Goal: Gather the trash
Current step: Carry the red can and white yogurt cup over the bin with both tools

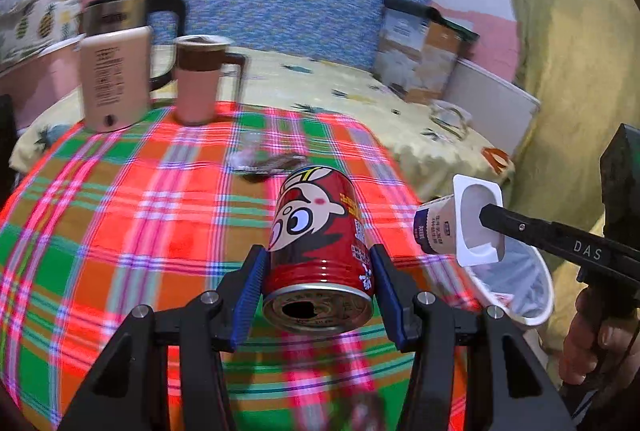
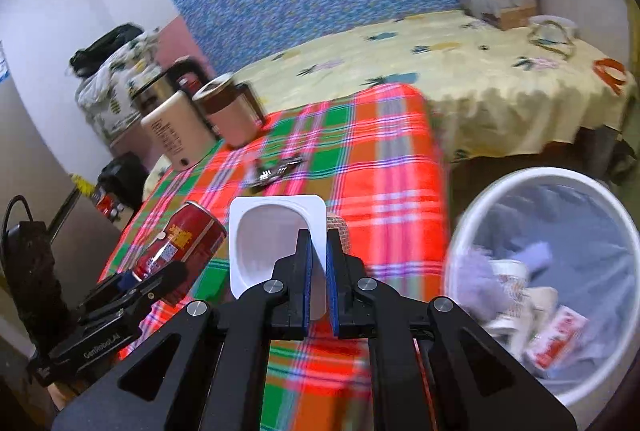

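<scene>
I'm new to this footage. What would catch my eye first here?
A red cartoon can lies gripped in the left tool above the bright checked tablecloth. The right tool pinches the rim of an empty white cup, beside a white bin already holding rubbish.

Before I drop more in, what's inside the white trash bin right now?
The white trash bin has a grey liner holding crumpled cups, paper scraps and a red-and-white wrapper. Anything beneath that pile, and the bin's bottom, is covered.
</scene>
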The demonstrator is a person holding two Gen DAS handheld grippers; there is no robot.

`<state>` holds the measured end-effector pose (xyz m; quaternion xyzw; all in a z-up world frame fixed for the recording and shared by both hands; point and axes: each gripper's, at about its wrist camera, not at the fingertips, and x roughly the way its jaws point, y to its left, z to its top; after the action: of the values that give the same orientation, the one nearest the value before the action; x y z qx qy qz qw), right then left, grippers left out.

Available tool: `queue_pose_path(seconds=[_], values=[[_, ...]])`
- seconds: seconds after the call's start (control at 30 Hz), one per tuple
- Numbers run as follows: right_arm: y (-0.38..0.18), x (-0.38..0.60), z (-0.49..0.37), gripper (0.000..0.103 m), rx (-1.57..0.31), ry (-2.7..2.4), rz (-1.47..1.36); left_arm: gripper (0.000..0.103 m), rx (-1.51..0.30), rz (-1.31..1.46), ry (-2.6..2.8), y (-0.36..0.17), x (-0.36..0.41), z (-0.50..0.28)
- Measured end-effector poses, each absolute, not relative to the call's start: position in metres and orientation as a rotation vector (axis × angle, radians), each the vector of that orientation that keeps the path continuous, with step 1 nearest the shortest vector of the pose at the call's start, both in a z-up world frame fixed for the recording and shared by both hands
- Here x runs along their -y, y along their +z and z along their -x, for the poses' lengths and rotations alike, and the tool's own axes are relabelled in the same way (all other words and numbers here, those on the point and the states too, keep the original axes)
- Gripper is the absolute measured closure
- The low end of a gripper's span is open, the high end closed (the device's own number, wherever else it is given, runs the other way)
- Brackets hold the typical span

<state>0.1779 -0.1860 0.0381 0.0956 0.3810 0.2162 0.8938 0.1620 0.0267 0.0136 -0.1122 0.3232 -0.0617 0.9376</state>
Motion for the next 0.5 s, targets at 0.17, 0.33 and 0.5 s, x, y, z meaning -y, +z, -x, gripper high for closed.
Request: queue_pose_path(seconds=[0.17, 0.33, 0.5], values=[[0.037, 0.233, -0.175, 0.094, -0.772, 0.354, -0.247, 0.049, -0.67, 0.182, -0.215, 0.02, 0.022, -0.177], [0.031, 0.267, -0.172, 0.094, -0.762, 0.282, -0.283, 0.049, -0.683, 0.136, -0.29, 0.024, 0.064, -0.19], [0.023, 0.296, -0.166, 0.094, -0.759, 0.223, -0.312, 0.049, -0.696, 0.098, -0.363, 0.025, 0.103, -0.198]])
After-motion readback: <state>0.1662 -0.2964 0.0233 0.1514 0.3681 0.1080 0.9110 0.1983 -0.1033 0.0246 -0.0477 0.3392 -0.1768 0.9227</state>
